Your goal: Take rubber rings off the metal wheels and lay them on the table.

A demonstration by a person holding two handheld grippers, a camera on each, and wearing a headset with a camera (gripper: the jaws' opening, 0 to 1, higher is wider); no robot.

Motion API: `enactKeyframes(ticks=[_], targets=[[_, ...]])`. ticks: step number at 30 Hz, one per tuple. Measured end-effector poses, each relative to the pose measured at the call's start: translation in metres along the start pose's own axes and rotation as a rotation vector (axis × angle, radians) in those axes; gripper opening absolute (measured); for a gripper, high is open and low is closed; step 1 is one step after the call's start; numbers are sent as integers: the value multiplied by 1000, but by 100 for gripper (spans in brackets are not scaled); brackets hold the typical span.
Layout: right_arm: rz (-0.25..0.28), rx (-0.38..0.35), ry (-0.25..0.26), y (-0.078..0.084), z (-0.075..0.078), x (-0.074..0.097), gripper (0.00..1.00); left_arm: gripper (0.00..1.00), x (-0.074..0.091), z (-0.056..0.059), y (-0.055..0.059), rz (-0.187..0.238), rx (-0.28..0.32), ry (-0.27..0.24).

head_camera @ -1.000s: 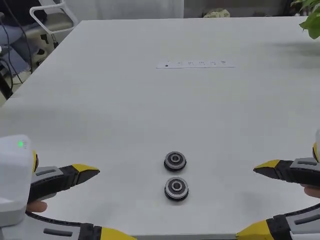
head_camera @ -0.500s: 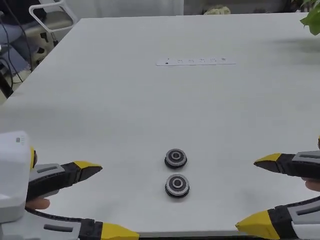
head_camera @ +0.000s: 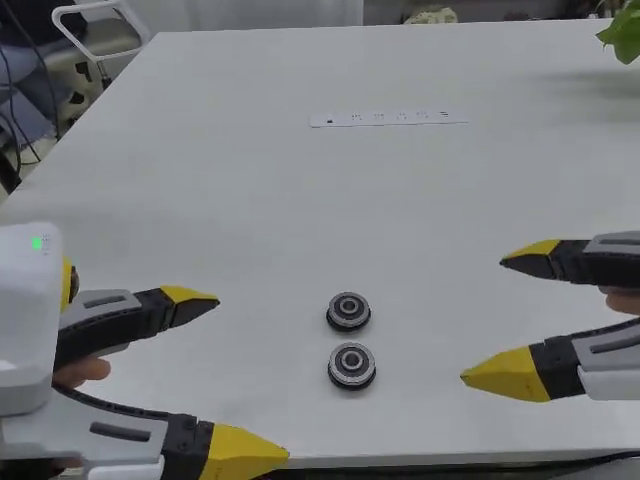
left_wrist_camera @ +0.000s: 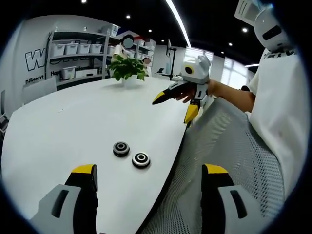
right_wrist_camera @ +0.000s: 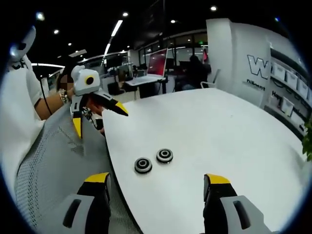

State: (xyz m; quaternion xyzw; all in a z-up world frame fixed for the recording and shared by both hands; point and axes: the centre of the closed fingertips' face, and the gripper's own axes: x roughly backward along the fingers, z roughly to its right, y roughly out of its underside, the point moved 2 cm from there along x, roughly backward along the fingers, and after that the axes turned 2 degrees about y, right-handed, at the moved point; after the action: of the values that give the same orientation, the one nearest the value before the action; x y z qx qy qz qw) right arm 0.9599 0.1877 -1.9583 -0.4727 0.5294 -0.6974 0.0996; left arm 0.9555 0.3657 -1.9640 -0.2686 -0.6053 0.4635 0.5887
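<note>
Both grippers edged inward over the table's (head_camera: pixel 300 200) near edge. Left gripper (head_camera: pixel 250 378) and right gripper (head_camera: pixel 483 319) have jaws spread wide, empty. Two metal wheels (head_camera: pixel 348 311) sit touching near that edge, between the grippers, rubber rings (head_camera: pixel 329 313) still on. Approach step. Next move likely needs one gripper pinning a wheel while the other pinches its ring.

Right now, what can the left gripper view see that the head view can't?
The left gripper view takes in shelves of bins, ceiling lights and the person's white shirt. The head view takes in a white strip far up the table and a chair. Both have the table, the far wheel, the near wheel and the open right gripper.
</note>
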Motion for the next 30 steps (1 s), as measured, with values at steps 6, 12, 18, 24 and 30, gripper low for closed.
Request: enactKeyframes(ticks=[6,12,18,24,30], targets=[[42,72,-12,-33,4,-9,76,85,-2,-6,-15,-8,-72,-8],[95,121,-24,-62,10,-24,75,84,-8,-18,-34,-4,-140,-38],[86,173,-36,-74,8,-46,69,81,-21,-29,-57,21,-208,-51],[100,160,-109,-63,-5,-68,63,75,-38,-36,-70,36,-274,-41],[-72,245,-94,-11,1,-81,56,62,-60,-41,-74,80,-320,-51]])
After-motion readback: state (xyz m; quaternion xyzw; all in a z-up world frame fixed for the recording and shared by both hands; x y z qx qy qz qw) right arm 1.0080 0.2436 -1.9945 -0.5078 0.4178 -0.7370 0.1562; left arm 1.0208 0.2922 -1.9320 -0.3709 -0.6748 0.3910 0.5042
